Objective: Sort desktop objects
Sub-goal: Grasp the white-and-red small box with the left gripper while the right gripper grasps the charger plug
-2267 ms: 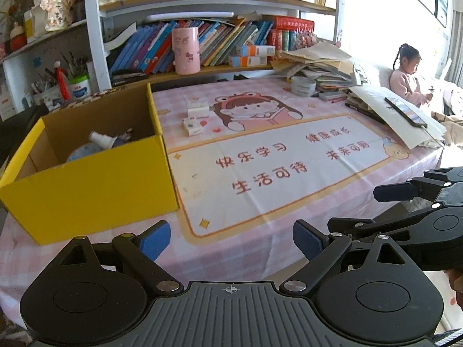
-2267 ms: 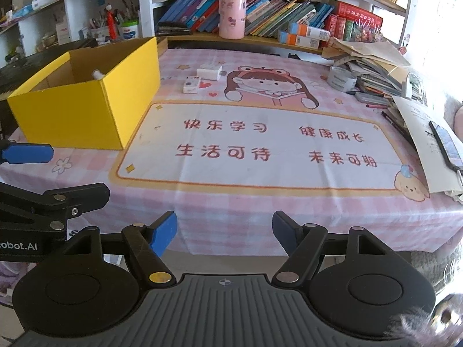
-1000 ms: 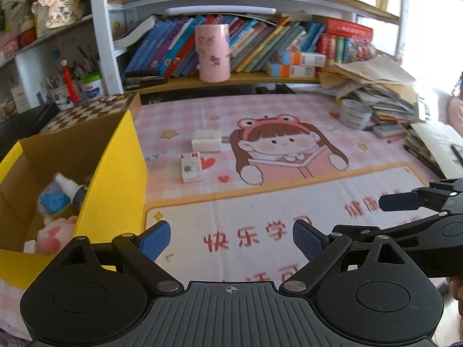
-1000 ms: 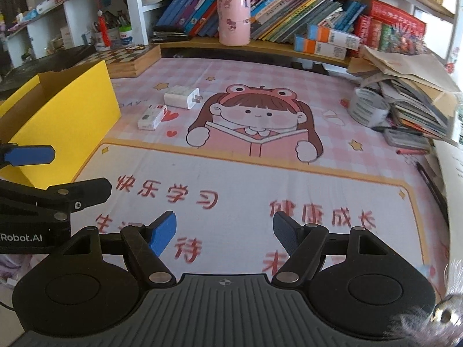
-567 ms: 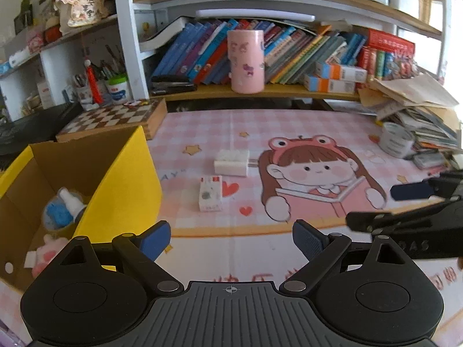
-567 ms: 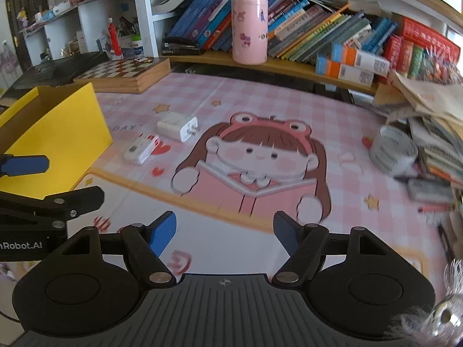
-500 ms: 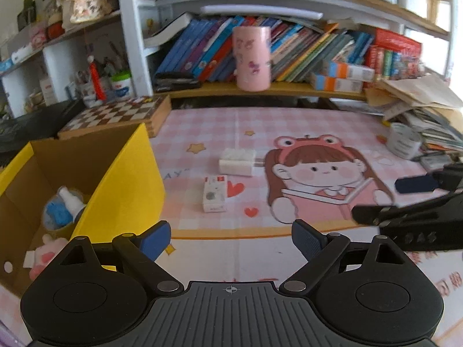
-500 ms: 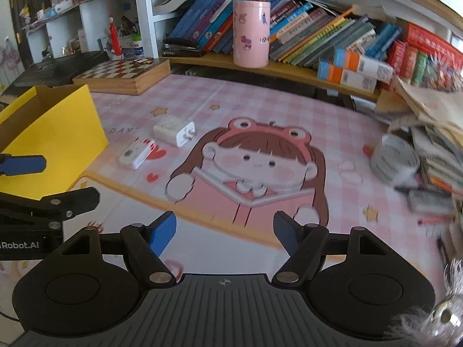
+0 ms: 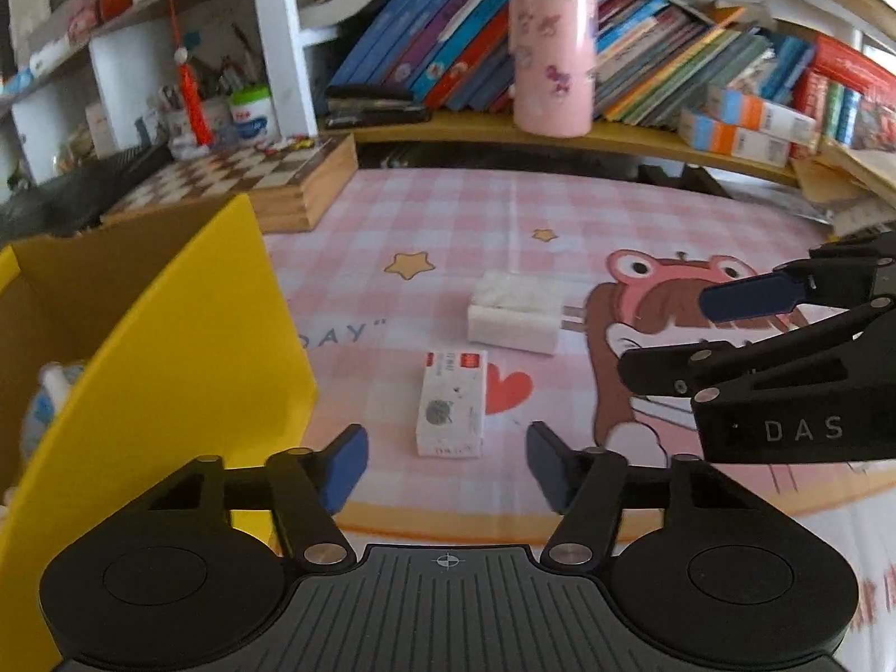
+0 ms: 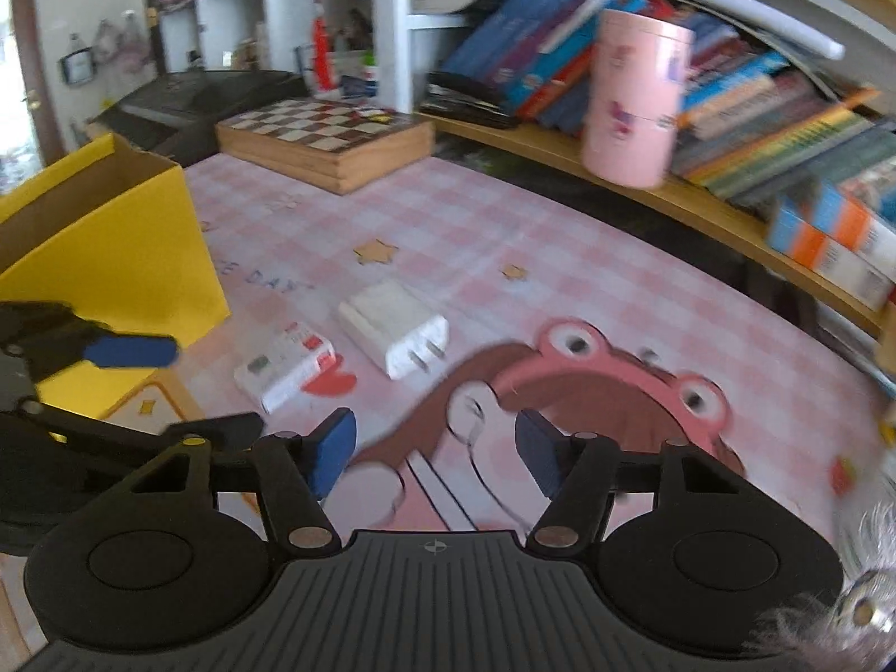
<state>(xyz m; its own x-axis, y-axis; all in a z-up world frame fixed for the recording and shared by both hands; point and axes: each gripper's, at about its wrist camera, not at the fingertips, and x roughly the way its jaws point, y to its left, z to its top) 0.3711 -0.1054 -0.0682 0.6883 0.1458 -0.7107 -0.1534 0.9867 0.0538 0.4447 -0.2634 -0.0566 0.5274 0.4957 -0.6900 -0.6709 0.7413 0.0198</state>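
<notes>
1. Left wrist view: the left gripper has its jaws spread wide and holds nothing, lined up on the small white carton that lies flat on the pink checked tablecloth, just ahead of and between the blue fingertips.
2. Just beyond the carton lies the white charger, prongs pointing right; the two are close but apart.
3. Right wrist view: the right gripper is also wide and empty, above the cartoon print, with the charger ahead and to its left.
4. The yellow box stands close on the left, open at the top, with some items already inside; it looks like the sorting destination.
5. Risk: both tools converge on neighbouring items, and the right gripper reaches across just right of the carton. Closing in together could knock fingers or nudge the charger.
6. Risk: the carton is low and flat, so a shallow descent could push it along the cloth rather than seat it between the pads.
7. Risk: the box wall sits just left of the left fingertip; a wide swing could clip it.
8. The right view is blurred, so fine alignment there is uncertain.
</notes>
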